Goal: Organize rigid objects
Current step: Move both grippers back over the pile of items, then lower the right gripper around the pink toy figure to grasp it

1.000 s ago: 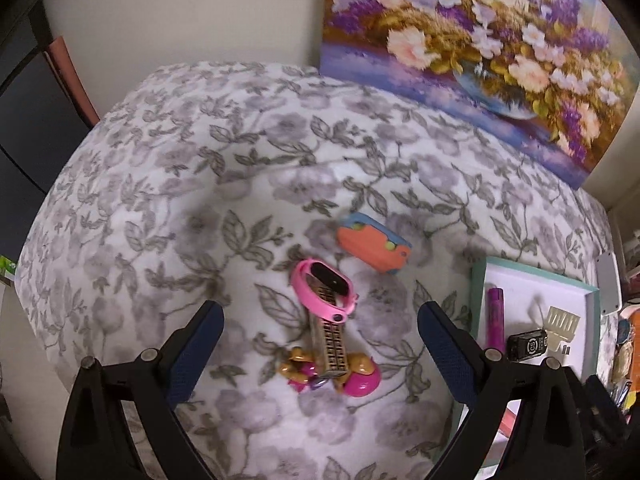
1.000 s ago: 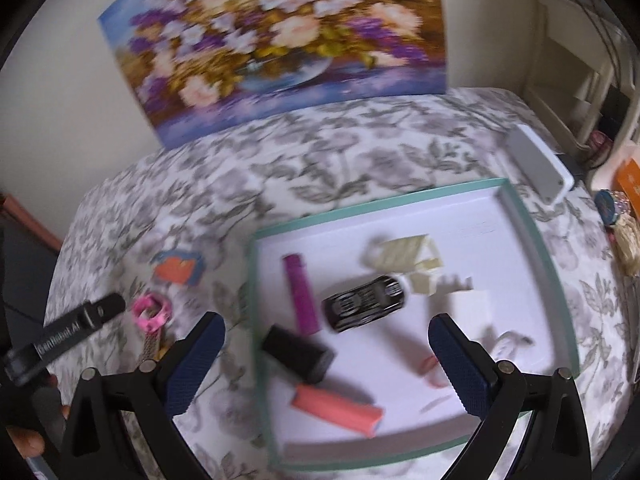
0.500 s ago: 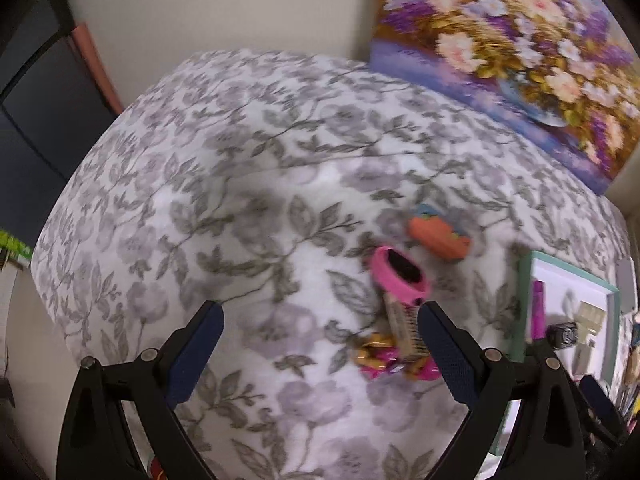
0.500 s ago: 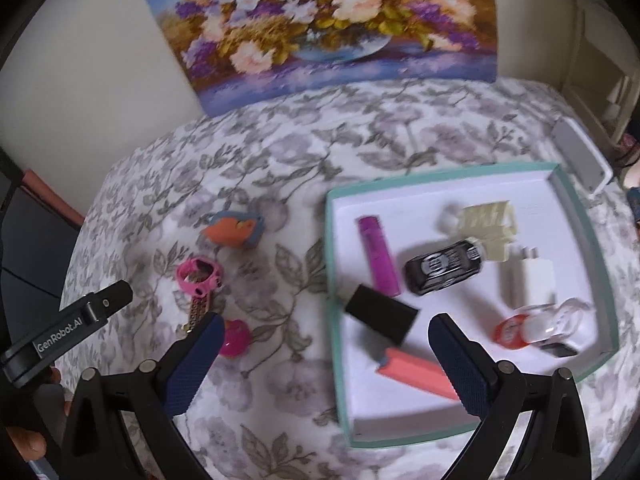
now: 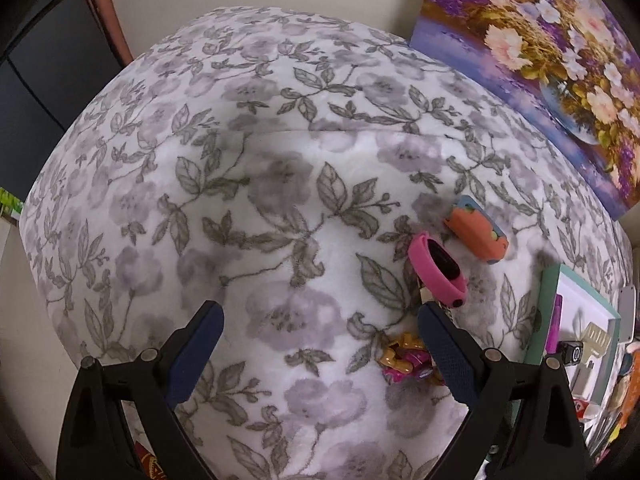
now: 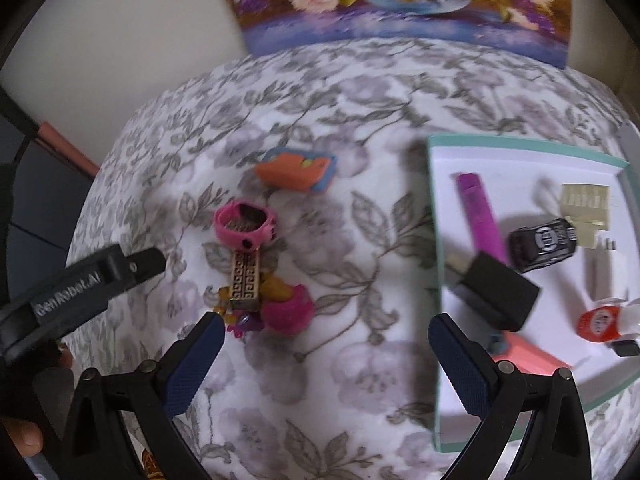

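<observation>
Two grippers, left and right, hung spread and empty above a flowered table beside a pink band and a tray.

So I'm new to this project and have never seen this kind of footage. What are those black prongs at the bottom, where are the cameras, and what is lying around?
There is no robot here. A person holds two hand grippers, each with a fisheye camera looking forward along its two blue-padded fingers. One picture comes from the left gripper, the other from the right gripper. Both are open and hold nothing. In the right view the left gripper shows from the side.

Below is a floral cloth. On it lie a pink wristband, an orange case, a patterned gold bar and a pink toy. The teal-rimmed tray holds a purple tube, a black toy car, a black block and other small things.
</observation>
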### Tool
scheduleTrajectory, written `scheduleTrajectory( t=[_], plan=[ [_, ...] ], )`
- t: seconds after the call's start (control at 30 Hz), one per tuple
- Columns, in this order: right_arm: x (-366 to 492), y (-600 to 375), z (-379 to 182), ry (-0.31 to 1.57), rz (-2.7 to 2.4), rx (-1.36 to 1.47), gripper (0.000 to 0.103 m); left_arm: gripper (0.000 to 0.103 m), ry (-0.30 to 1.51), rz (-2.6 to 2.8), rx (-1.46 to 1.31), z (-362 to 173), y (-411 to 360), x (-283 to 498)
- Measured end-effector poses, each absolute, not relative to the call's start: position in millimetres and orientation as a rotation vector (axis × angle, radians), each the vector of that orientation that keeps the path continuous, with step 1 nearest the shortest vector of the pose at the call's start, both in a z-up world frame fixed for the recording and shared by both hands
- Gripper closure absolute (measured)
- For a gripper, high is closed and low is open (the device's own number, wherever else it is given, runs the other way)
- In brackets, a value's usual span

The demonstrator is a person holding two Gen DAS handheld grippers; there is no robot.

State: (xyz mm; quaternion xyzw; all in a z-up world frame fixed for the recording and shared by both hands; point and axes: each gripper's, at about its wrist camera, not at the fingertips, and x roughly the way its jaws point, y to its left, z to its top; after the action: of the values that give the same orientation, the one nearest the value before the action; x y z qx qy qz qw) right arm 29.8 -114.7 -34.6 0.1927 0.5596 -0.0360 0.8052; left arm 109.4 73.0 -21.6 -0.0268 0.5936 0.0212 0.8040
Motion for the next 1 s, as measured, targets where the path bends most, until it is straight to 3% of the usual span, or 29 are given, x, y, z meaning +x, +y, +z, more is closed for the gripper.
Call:
scheduleTrajectory(
  t=[0.33,1.0],
  plan=[
    [40.2,-90.3,-56.8,1.255,-0.027,0.408,0.000,0.005,1.368,0.130,-0.072,-60.5,96.3,116.5],
    [64.9,-43.3,-92.2,1.306,-0.031,0.218,0.000,0.005,1.400,0.181,-0.217,-73.7,146.2,118.3]
  ],
)
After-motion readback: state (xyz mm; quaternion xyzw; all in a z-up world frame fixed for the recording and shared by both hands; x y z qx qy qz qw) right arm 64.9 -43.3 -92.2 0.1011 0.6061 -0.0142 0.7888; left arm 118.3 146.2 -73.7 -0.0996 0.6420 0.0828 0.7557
